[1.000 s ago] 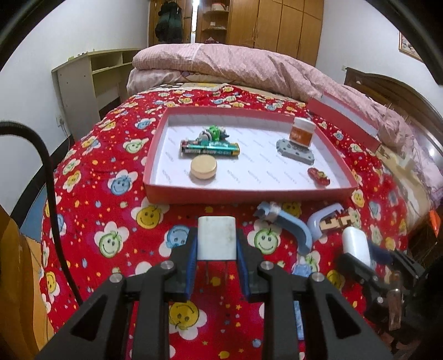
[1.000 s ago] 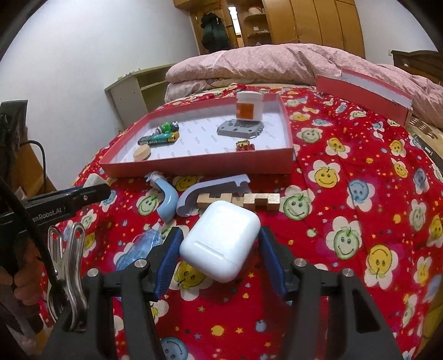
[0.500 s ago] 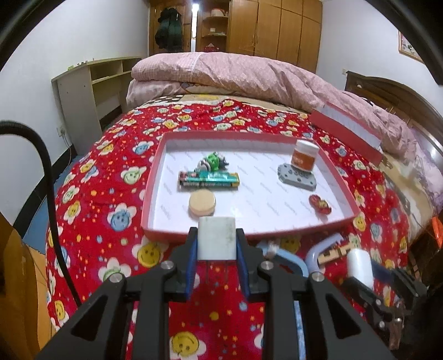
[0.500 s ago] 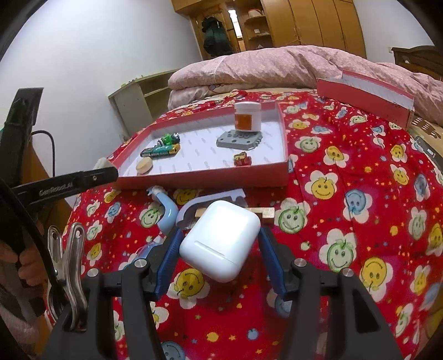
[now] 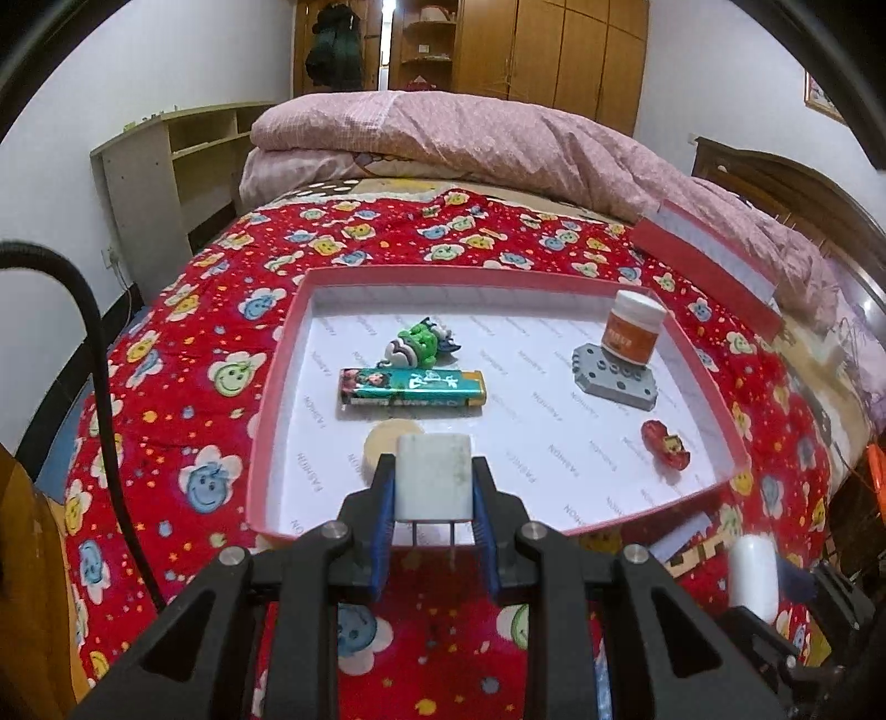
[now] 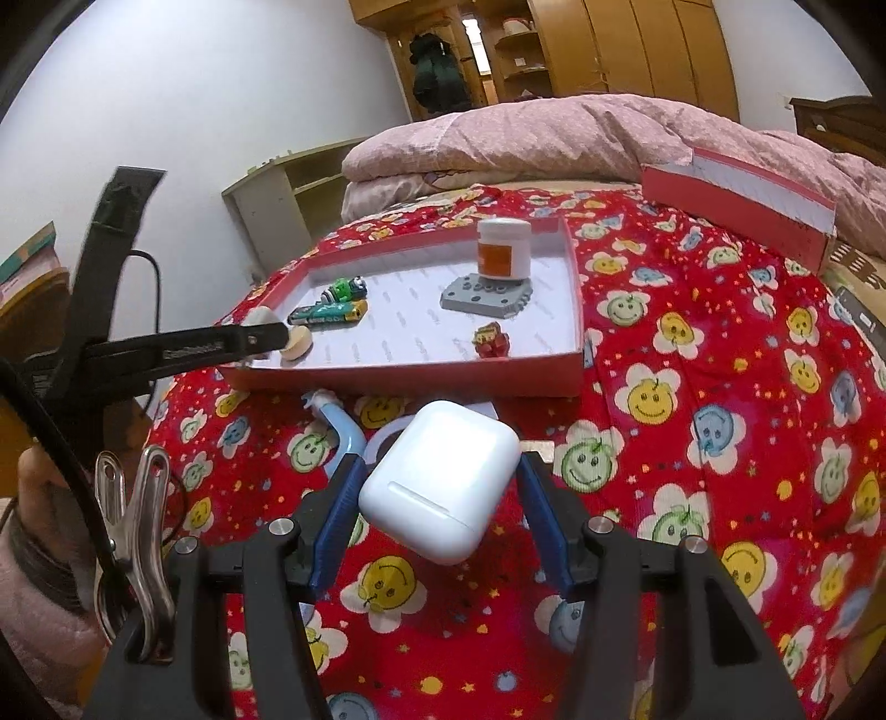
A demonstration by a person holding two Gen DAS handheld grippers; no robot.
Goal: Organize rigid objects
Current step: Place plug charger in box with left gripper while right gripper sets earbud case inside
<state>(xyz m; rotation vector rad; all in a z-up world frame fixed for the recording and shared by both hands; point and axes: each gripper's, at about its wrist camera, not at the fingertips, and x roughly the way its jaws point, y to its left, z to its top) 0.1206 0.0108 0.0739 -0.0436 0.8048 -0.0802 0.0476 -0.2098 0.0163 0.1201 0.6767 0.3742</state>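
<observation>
On the bed (image 5: 183, 343), the red tray (image 5: 277, 354) fills mid-frame; the right tool (image 6: 437, 498), low centre, clamps a white earbud case (image 6: 440, 487), while the left tool (image 5: 434, 501) grips what seems a white charger plug (image 5: 434, 476) over the tray's near rim.

place: home bedroom | evidence: bed (image 5: 387, 288), pink quilt (image 5: 498, 138), wooden wardrobe (image 5: 554, 50)

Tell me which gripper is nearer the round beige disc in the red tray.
Left. The left gripper, shut on a white plug, is over the tray's near edge right beside the round beige disc. The right gripper holds a white earbud case short of the red tray.
</observation>
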